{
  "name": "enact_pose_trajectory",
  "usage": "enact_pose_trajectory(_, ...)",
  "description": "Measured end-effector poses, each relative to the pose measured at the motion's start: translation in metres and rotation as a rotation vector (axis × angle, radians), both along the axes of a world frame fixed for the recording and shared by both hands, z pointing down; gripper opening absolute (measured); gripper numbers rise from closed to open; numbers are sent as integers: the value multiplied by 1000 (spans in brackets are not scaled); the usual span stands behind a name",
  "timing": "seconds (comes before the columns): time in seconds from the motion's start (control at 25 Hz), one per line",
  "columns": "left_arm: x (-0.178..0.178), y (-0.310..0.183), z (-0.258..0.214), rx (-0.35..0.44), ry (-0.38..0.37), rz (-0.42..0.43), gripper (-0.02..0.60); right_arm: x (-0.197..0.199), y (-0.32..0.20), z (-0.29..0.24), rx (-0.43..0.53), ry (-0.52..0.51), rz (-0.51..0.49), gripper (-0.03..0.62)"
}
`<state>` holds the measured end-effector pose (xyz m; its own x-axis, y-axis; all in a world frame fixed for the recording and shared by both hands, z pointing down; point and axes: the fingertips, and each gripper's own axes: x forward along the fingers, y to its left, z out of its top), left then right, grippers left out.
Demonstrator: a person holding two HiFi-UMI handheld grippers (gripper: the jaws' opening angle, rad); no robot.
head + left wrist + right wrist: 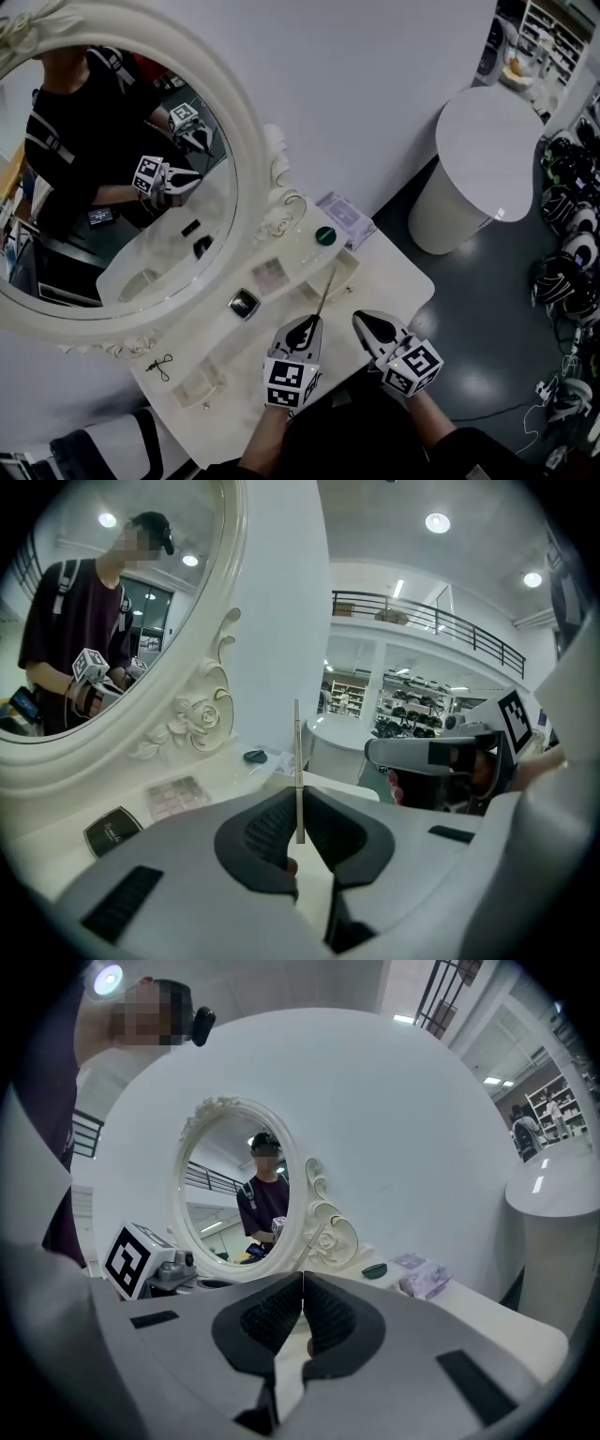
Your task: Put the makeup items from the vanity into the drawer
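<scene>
On the white vanity [398, 281], along its back edge, one oval mirror [112, 216] in an ornate white frame is set against the wall. Two grippers are held over the vanity's front edge, near the middle. The left gripper [309, 324] [298, 803] is clamped on one thin makeup stick [326, 289] [297, 761], which is gripped at its lower end and points away from the jaws toward the vanity's right end. The right gripper [364, 322] [302, 1288] is seen with its jaws pressed together and nothing between them.

Two clear trays are seen, one near the left end [199, 382] and one toward the right end [345, 267]. One lavender packet [345, 216] lies at the back right corner, and one round green piece [325, 235] is placed just beside it. One eyeshadow palette [269, 274] lies by the back edge below the mirror frame, with one black compact [244, 303] near it, toward the left end.
</scene>
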<state>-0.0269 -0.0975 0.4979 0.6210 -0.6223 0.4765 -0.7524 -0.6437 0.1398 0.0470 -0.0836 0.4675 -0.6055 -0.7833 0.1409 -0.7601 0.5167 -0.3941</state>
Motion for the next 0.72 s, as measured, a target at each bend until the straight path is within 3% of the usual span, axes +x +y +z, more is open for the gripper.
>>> enact_pose_trajectory(0.24,8,-11,8,-17,-36,-27,35,13,-17,6,-11,-18,-31,24)
enact_pose_trajectory(0.72,21,-33,47,-126,-191,1,35,31,-38,24,-41,-49,-59,23)
